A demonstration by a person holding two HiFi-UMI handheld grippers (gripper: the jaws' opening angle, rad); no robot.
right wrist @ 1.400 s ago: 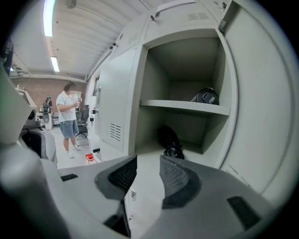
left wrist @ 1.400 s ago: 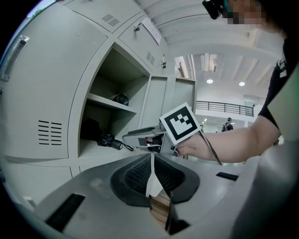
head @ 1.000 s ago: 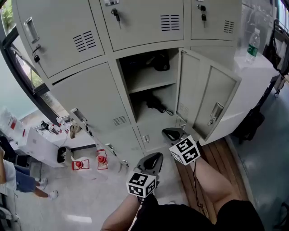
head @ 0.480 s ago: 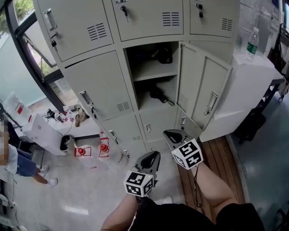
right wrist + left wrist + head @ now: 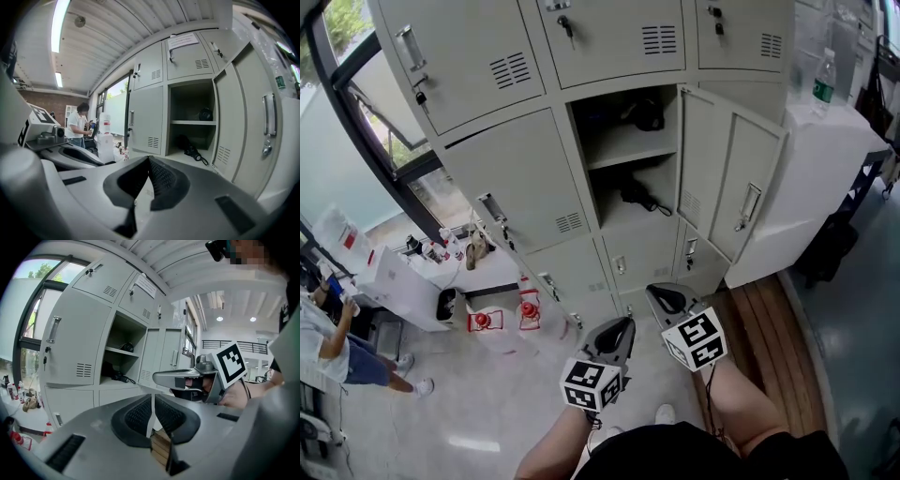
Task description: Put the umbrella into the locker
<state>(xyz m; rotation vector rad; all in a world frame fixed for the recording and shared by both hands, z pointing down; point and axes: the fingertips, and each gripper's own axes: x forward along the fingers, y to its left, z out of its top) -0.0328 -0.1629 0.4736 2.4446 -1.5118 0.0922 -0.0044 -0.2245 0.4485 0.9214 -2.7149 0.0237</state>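
Observation:
A black folded umbrella (image 5: 636,197) lies on the lower shelf of the open locker (image 5: 619,155), its strap hanging over the shelf edge. It also shows in the left gripper view as the umbrella (image 5: 118,377) and in the right gripper view as the umbrella (image 5: 191,150). My left gripper (image 5: 623,324) and right gripper (image 5: 657,292) hang side by side in front of the locker, well short of it. Both are shut with nothing between the pads. The left gripper (image 5: 153,399) points toward the locker, as does the right gripper (image 5: 149,161).
The locker door (image 5: 736,187) stands open to the right. A dark object (image 5: 649,114) rests on the upper shelf. A water bottle (image 5: 823,82) stands on the white cabinet (image 5: 825,169) at right. Red items (image 5: 483,319) and a person (image 5: 328,337) are at left; wooden boards (image 5: 769,328) lie underfoot.
Both grippers have drawn back from the locker and sit lower in the head view. The umbrella has stayed on its shelf and both jaws have stayed shut.

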